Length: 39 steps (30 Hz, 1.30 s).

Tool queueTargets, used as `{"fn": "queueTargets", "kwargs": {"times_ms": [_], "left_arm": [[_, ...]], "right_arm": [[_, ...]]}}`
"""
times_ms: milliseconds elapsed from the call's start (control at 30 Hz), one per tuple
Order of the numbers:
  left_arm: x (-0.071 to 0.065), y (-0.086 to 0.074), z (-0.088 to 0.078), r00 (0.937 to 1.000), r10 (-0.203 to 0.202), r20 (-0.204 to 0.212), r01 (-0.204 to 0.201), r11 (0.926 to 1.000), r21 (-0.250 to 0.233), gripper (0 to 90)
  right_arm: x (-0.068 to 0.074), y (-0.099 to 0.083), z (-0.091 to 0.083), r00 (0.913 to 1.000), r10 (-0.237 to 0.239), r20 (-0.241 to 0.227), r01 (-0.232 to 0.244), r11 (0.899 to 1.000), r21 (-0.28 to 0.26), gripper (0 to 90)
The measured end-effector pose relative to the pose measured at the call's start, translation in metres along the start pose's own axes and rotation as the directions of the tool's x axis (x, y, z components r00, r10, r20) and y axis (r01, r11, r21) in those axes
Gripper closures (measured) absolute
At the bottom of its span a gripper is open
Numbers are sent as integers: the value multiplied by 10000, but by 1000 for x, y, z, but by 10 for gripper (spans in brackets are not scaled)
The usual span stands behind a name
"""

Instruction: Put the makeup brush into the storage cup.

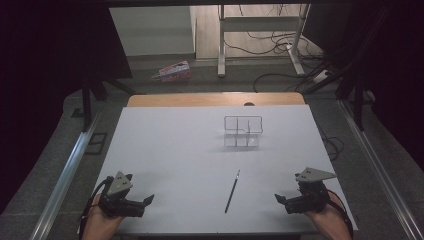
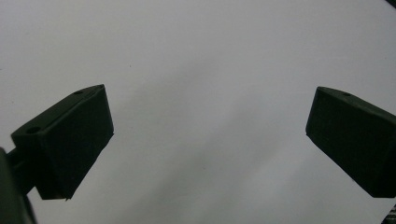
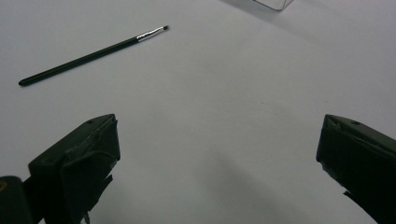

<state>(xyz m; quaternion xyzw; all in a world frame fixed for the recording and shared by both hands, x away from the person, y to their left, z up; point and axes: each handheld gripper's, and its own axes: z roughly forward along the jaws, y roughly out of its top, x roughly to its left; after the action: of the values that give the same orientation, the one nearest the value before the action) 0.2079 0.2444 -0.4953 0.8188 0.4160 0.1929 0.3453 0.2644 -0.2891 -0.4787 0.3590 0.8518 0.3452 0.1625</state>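
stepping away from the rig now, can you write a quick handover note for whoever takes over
Left gripper: open, holding nothing, low at the near left of the table.
Right gripper: open, holding nothing, at the near right, its jaws turned toward the brush.
Brush: lies flat on the table between the two grippers, nearer the right one, bristle end pointing away from the person. Nothing touches it.
Organizer: clear, divided into compartments, stands farther back near the middle of the table; it looks empty.
Done: nothing visible yet.
Left: probably pick up the brush, the right gripper being closer, and put it in the organizer.
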Motion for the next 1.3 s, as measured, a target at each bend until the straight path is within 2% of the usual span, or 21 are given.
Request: {"fn": "queueTargets", "kwargs": {"times_ms": [200,400,600,800,1000,1300], "left_arm": [[0,0,0,9999,-49,-164,49,10000,20,5],[1,0,0,9998,-112,-171,113,9999,50,4],[1,0,0,9997,-78,-210,80,9999,80,4],[0,0,0,9997,-38,-262,42,9999,139,2],[0,0,1,9997,29,-237,-24,9998,218,2],[0,0,1,9996,16,-280,-9,9997,240,3]], "right_arm": [[0,1,-1,10000,77,44,-77,10000,-10,0],[2,7,-1,9998,-151,86,150,9998,124,0],[3,8,-1,9999,-114,9,114,9998,175,0],[5,10,1,9999,-59,-90,62,9992,383,0],[7,16,4,9997,-261,6,260,9976,639,0],[7,20,7,9995,-313,10,311,9956,880,0]]}}
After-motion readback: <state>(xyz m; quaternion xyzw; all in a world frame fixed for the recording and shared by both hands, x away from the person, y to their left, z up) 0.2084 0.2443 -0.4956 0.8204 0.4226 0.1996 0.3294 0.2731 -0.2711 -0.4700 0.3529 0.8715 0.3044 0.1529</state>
